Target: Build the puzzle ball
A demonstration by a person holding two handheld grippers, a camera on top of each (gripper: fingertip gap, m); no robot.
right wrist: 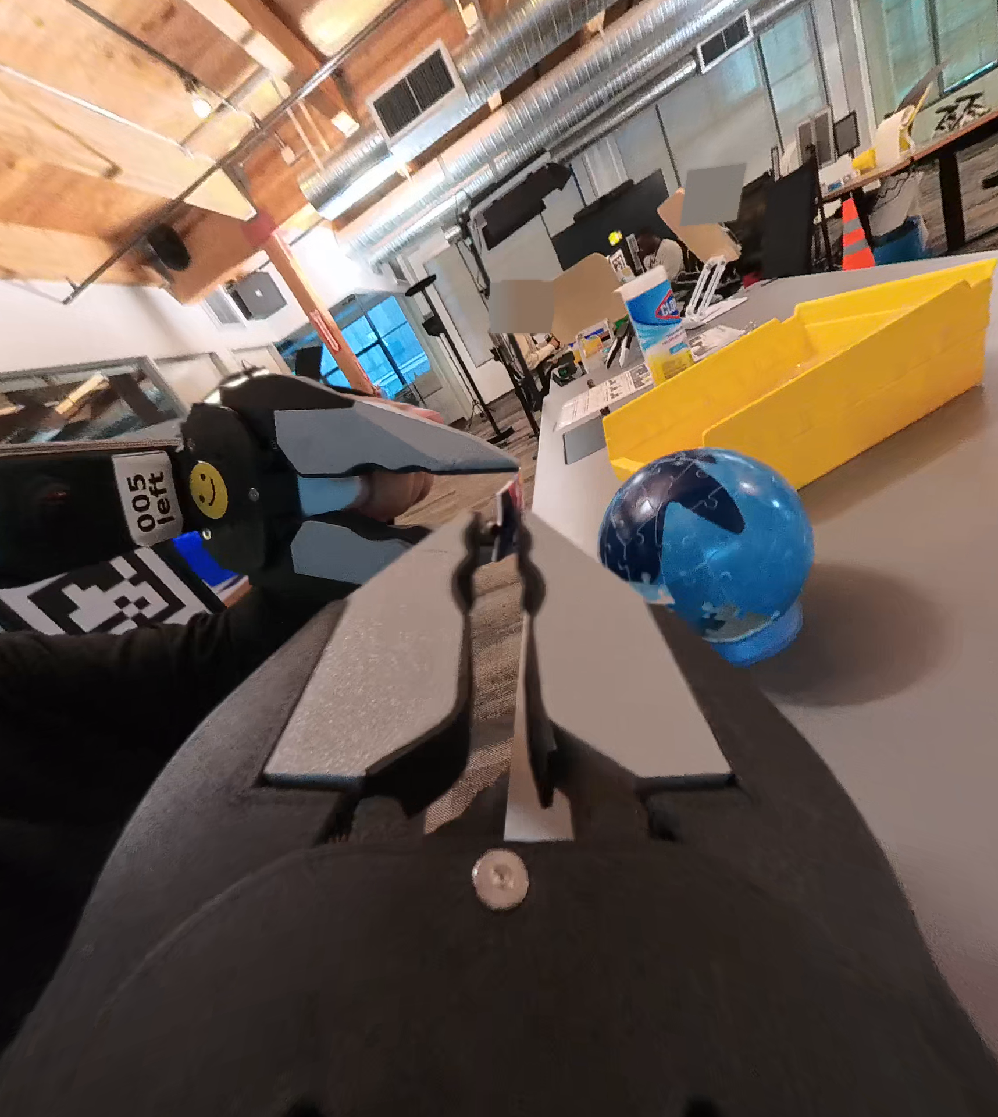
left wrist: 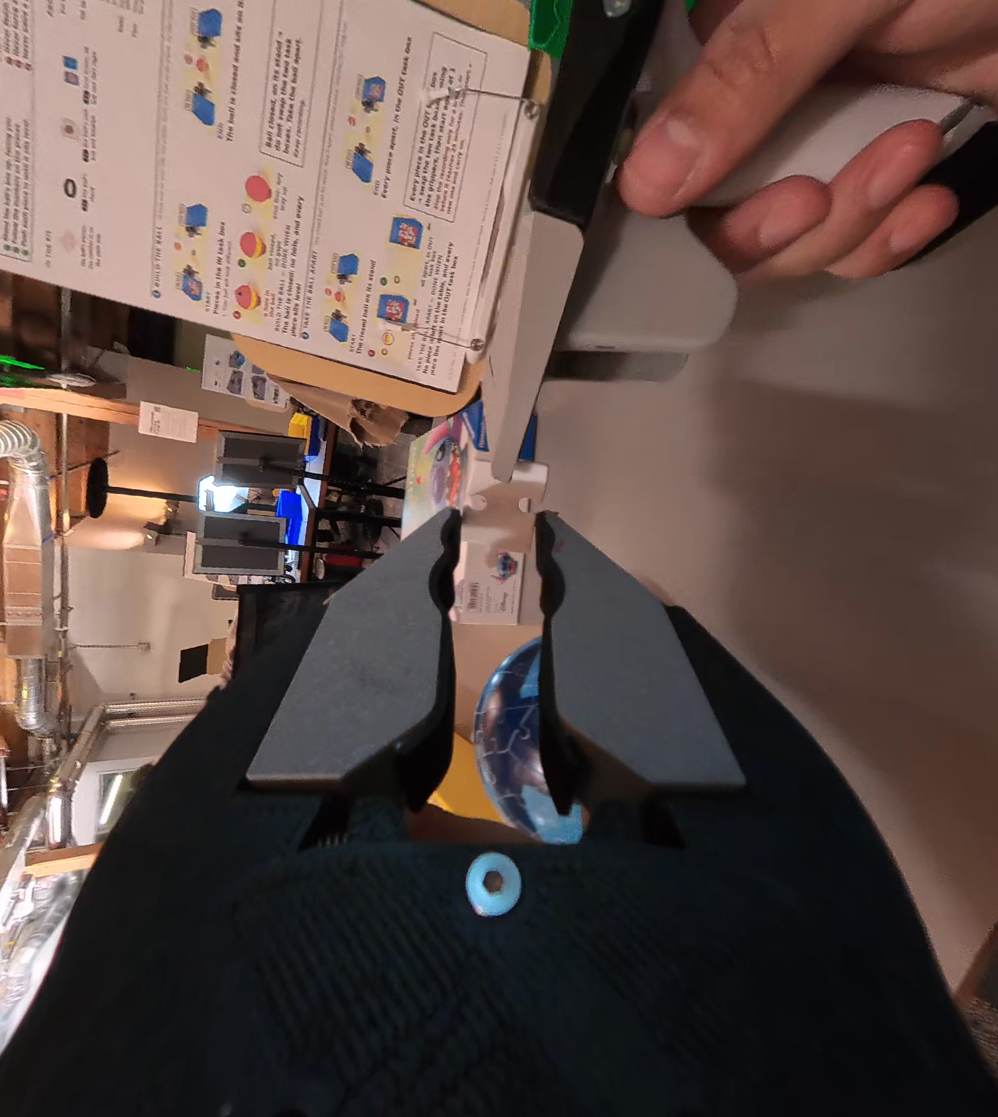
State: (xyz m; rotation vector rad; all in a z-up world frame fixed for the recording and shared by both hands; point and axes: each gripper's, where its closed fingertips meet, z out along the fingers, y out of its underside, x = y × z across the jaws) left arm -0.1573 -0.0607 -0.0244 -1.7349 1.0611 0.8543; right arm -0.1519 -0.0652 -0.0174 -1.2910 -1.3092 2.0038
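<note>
Ball before bins (on table).

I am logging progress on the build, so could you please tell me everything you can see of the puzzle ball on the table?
The puzzle ball is a glossy, plastic-looking sphere of interlocking jigsaw-shaped pieces, mostly bright blue with a dark navy patch across its top and left side and pale markings low down. It sits on a short blue stand on the grey table, near the yellow bin. No gap shows on the visible side. Neither gripper touches it.

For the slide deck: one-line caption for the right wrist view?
Right gripper pinches a puzzle piece at its tips beside the left gripper, with the blue puzzle ball on its stand behind.
</note>
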